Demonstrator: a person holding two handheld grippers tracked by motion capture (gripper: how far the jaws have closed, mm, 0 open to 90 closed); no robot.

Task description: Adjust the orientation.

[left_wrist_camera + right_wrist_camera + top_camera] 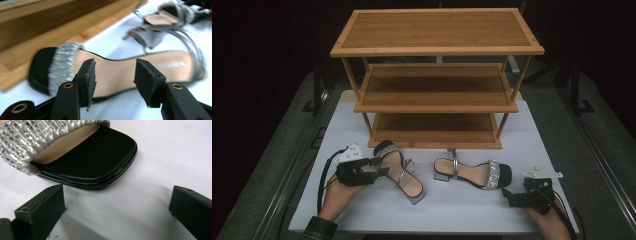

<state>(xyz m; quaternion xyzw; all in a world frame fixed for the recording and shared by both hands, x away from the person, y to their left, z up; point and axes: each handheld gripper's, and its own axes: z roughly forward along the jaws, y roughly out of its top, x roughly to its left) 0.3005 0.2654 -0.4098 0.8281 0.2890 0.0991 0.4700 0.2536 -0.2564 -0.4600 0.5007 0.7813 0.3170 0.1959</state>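
Two black sandals with tan insoles and silver glitter straps lie on the white table in front of a wooden shelf rack (pixel 437 75). The left sandal (pixel 400 171) (pixel 120 72) lies diagonally, toe toward the rack. My left gripper (pixel 382 167) (pixel 115 75) is open, its jaws hovering over that sandal's insole just behind the toe strap. The right sandal (pixel 474 172) (pixel 162 20) lies sideways, toe pointing right. My right gripper (pixel 507 192) (pixel 117 207) stands open just short of its black toe (pixel 100 155), with bare table between the jaws.
The three-tier bamboo rack stands at the back of the white table top (pixel 442 205), its bottom shelf (pixel 434 130) just behind the sandals. Dark floor and metal rails flank the table on both sides. Cables trail from both grippers.
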